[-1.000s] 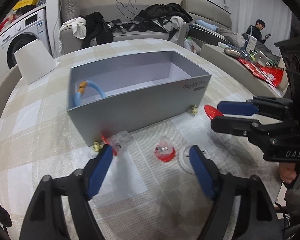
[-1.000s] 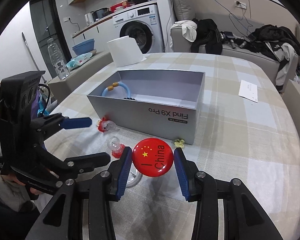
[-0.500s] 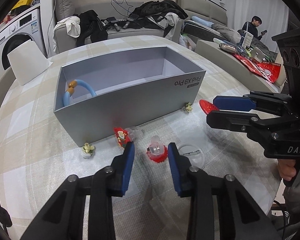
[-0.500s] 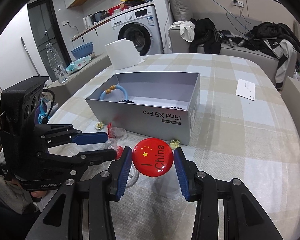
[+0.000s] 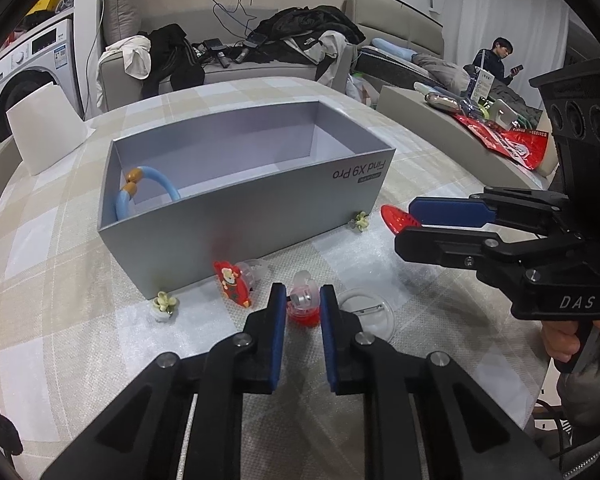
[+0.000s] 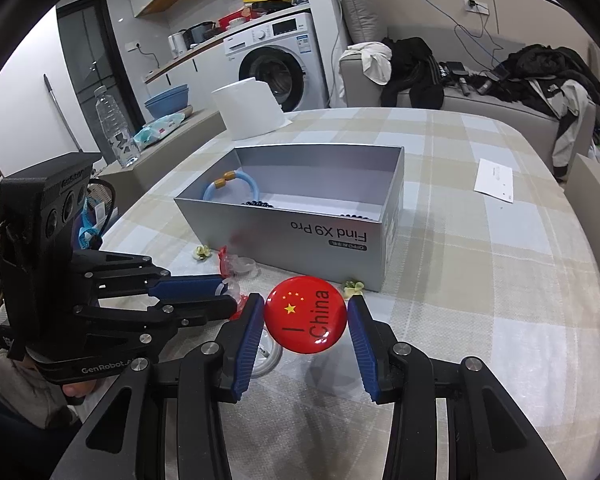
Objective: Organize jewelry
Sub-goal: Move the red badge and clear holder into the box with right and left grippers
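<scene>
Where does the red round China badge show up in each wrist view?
Left wrist view: only a red edge of the badge shows, right of centre, in the right gripper.
Right wrist view: the whole badge sits bottom centre, clamped between the fingers.
Shared landmark: the grey box, just behind the badge in both.

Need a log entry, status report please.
Left gripper jaws closing around red ring. Right gripper holds red badge. Box open ahead, nothing blocking.
</scene>
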The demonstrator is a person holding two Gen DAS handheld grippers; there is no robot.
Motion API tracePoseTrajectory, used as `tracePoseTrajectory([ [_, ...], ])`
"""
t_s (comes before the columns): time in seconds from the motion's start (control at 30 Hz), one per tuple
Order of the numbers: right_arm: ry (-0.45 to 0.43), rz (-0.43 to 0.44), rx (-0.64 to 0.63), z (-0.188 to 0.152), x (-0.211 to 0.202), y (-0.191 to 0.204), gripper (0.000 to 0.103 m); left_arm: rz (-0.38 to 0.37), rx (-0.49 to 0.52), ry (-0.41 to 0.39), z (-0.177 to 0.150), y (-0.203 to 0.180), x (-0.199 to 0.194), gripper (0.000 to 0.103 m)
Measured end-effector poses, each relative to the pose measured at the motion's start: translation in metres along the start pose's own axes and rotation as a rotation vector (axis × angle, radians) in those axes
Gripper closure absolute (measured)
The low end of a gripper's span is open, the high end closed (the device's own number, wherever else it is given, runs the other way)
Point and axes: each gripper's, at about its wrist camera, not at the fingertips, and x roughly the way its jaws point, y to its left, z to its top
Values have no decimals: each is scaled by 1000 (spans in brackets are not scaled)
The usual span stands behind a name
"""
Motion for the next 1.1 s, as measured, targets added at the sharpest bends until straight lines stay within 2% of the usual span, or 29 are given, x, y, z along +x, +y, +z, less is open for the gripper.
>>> tracePoseTrajectory([
  [0.27, -44, 16, 6, 4, -10, 0, 62, 13, 9, -74, 6, -1, -17, 91],
  [0.77, -178, 10, 5, 33, -34, 3, 61, 129, -51, -271, 36, 19, -51, 91],
  [1.1, -224, 5, 16, 70, -26, 0, 61, 157, -49, -309, 55, 32, -46, 91],
])
